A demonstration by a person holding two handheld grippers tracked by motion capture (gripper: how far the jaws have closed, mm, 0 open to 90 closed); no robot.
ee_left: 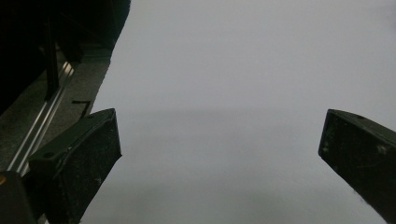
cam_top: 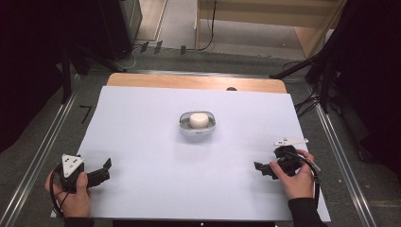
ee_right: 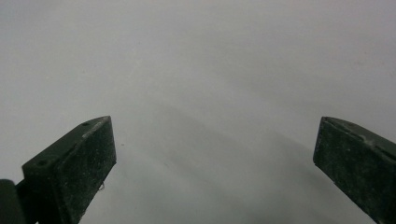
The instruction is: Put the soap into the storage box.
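1. Covering nearly the whole table (cam_top: pixel 196 81) is a white sheet (cam_top: pixel 156 156); only a strip of wood shows at the far edge. The plain sheet probably serves as an even backdrop — it makes small items easy to pick out.

2. Near the bottom left corner of the sheet, the person's left hand (cam_top: pixel 75 196) holds the left gripper (cam_top: pixel 105 169), which carries a grey plate on top. It points toward the middle, low over the sheet. In the left gripper view its jaws stand wide apart with nothing but bare sheet between them.

3. Mirroring it at the bottom right, the right hand (cam_top: pixel 298 179) holds the right gripper (cam_top: pixel 261 169), aimed inward as well. The right gripper view shows its jaws spread wide too, with nothing between them. Both tools look parked at the near corners — a neutral ready stance that keeps the centre free.

4. Sitting at the centre of the sheet, well apart from both grippers, is a shallow grey dish (cam_top: pixel 197 129). Its central spot puts it about equally far from either hand.

5. Inside the dish rests a white round block (cam_top: pixel 199 119), upright and filling most of the hollow. What it is made of I cannot tell. By my reading, this is the piece to be handled, and no reach toward it has begun.

6. Just beyond the right gripper lies a small white strip (cam_top: pixel 290 141), flat on the sheet and untouched.
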